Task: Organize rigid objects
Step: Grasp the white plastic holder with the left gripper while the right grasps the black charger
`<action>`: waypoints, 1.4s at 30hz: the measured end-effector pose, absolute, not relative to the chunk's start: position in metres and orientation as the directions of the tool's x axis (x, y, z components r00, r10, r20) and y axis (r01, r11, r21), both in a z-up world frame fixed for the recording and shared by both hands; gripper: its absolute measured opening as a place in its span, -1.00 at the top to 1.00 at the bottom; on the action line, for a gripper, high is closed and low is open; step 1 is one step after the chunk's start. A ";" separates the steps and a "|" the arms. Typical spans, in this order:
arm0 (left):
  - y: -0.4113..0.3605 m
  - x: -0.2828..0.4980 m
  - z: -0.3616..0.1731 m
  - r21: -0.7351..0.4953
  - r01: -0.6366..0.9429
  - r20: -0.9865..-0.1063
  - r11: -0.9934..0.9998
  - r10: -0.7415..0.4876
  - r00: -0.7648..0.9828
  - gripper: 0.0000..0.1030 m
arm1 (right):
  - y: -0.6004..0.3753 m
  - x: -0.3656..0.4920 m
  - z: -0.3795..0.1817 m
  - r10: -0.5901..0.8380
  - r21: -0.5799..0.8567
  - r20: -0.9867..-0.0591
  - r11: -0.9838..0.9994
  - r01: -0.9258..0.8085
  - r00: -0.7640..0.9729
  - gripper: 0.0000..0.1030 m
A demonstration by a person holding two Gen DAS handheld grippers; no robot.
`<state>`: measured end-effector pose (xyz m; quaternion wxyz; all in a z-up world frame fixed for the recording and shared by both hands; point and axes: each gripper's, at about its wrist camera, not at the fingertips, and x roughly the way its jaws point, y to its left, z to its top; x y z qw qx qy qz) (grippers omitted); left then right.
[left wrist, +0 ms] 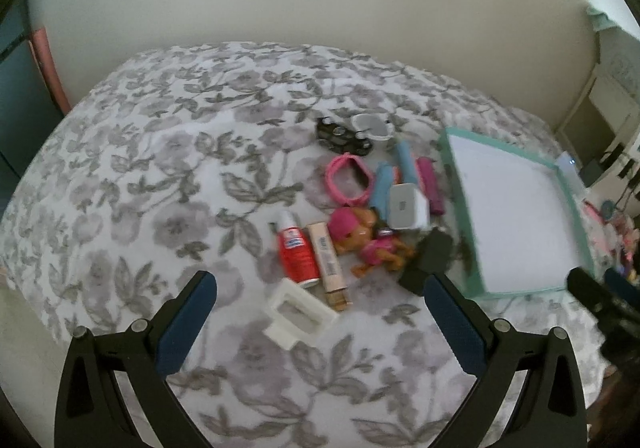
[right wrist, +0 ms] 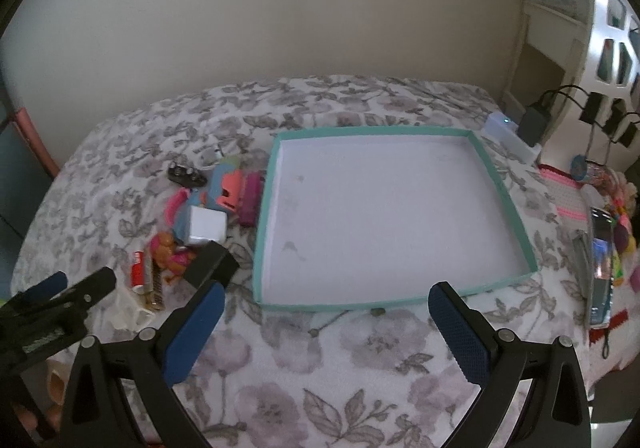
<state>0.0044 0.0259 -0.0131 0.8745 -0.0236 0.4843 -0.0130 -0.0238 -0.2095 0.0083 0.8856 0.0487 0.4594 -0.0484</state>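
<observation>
A shallow teal-rimmed box (right wrist: 516, 208) with a white floor lies empty on the flowered bedspread; its rim (left wrist: 452, 176) also shows at the right of the left wrist view. Left of it is a heap of small things: a red bottle (left wrist: 295, 252), a beige tube (left wrist: 329, 260), a toy dog (left wrist: 366, 238), a white cube (left wrist: 406, 210), a pink ring (left wrist: 349, 184), a white frame (left wrist: 299, 314) and a black block (right wrist: 211, 262). My left gripper (left wrist: 320, 290) hangs open above the frame. My right gripper (right wrist: 326, 298) is open near the box's front edge.
A black piece (left wrist: 342, 136) and a white cup (left wrist: 372, 125) lie farther back in the heap. Right of the bed, a side table holds a phone (right wrist: 602, 264), chargers (right wrist: 534, 120) and colourful clutter. A cream wall stands behind the bed.
</observation>
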 end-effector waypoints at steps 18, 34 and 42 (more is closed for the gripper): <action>0.038 0.013 -0.075 -0.051 0.064 -0.911 0.997 -0.072 0.405 -0.97 | -0.132 0.044 -0.033 0.202 0.196 -0.899 0.979 -0.056 0.388 -0.74; 0.032 0.025 -0.100 -0.062 0.112 -0.929 0.992 -0.098 0.357 -0.73 | -0.124 0.078 -0.074 0.193 0.197 -0.936 0.980 -0.017 0.293 -0.33; 0.031 0.027 -0.104 -0.040 0.119 -0.928 0.992 -0.081 0.363 -0.69 | -0.128 0.084 -0.088 0.222 0.231 -0.938 0.973 0.004 0.267 -0.03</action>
